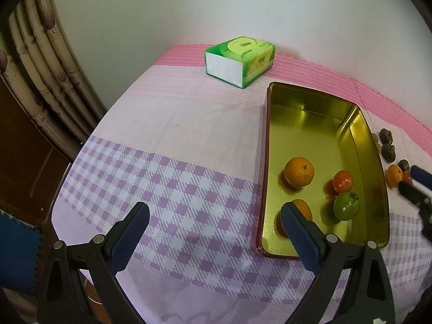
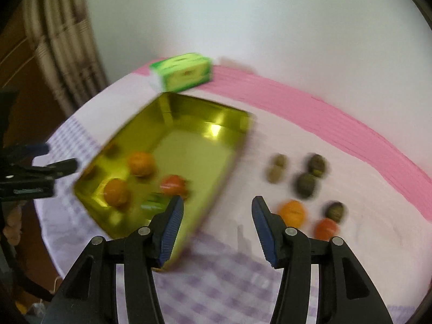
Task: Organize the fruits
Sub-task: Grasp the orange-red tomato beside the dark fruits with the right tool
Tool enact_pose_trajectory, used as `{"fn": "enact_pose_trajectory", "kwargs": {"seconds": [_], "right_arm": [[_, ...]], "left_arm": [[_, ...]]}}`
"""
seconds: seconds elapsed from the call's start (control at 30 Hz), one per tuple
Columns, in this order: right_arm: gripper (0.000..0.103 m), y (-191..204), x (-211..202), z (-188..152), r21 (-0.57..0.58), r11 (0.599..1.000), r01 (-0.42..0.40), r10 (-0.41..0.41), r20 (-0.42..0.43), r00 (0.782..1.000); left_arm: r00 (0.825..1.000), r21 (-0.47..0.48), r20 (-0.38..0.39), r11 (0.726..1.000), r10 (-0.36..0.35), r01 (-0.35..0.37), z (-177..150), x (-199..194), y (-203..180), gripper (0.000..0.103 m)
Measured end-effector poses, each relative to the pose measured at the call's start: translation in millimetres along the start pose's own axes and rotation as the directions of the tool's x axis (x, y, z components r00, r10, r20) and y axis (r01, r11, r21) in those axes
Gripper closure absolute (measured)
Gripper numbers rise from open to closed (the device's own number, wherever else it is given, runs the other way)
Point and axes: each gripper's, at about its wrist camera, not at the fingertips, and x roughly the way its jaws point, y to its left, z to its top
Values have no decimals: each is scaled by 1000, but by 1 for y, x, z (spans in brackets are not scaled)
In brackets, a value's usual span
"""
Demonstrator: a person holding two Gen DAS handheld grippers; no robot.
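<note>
On the tablecloth [image 2: 270, 145], only the right wrist view shows every loose fruit [image 2: 293, 212] beside the gold tin [image 1: 318, 124]. Inside lie two oranges [image 1: 299, 172], one red, one green fruit. Both the left gripper [image 1: 214, 220] and right gripper [image 2: 217, 210] gape empty.

each hand-held gripper [image 2: 217, 213] has black plastic arms, round silver screws and 2 blue textured fingers [image 2: 170, 232].
</note>
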Motion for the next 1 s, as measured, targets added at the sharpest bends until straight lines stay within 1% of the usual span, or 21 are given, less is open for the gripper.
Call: {"fn": "enact_pose_trajectory", "kwargs": {"seconds": [0.1,0.23,0.33,0.4,0.47,0.57,0.73,0.8,0.87,0.93,1.0], "right_arm": [[49,-37,2,-12,74,996,51,-49,-20,999],[49,-72,9,-29,127,988,90,-84,-50,995],[49,-84,18,-36,144,985,95,-86,-70,994],[50,-89,25,-38,148,984,103,-92,-75,993],[50,-96,32,-40,170,981,93,-81,-76,994],[50,-103,42,-36,167,980,105,-93,-80,993],[50,-112,56,-31,169,982,89,-75,-86,993],[52,-115,60,-32,175,981,78,-63,-87,994],[61,-115,62,-33,174,982,72,-58,-85,995],[67,-115,63,-35,178,982,58,-45,-78,996],[68,-116,62,-38,178,983,51,-40,-65,997]], "left_arm": [[1000,5,1,1000,4,-4,0,-1,-2,6],[1000,19,19,1000,7,-7,0,-3,-5,6],[999,36,48,999,10,-11,0,-6,-10,6],[997,57,74,998,4,-8,-1,-10,-14,6],[996,70,87,998,-8,1,-1,-12,-18,6],[995,92,99,996,-29,20,-1,-14,-25,6],[993,115,108,993,-45,32,4,-18,-39,6],[993,126,108,991,-53,39,6,-21,-48,6],[992,136,105,989,-70,55,9,-23,-59,6],[991,159,100,985,-85,68,12,-24,-75,6],[990,187,99,979,-100,80,15,-26,-93,6]]}}
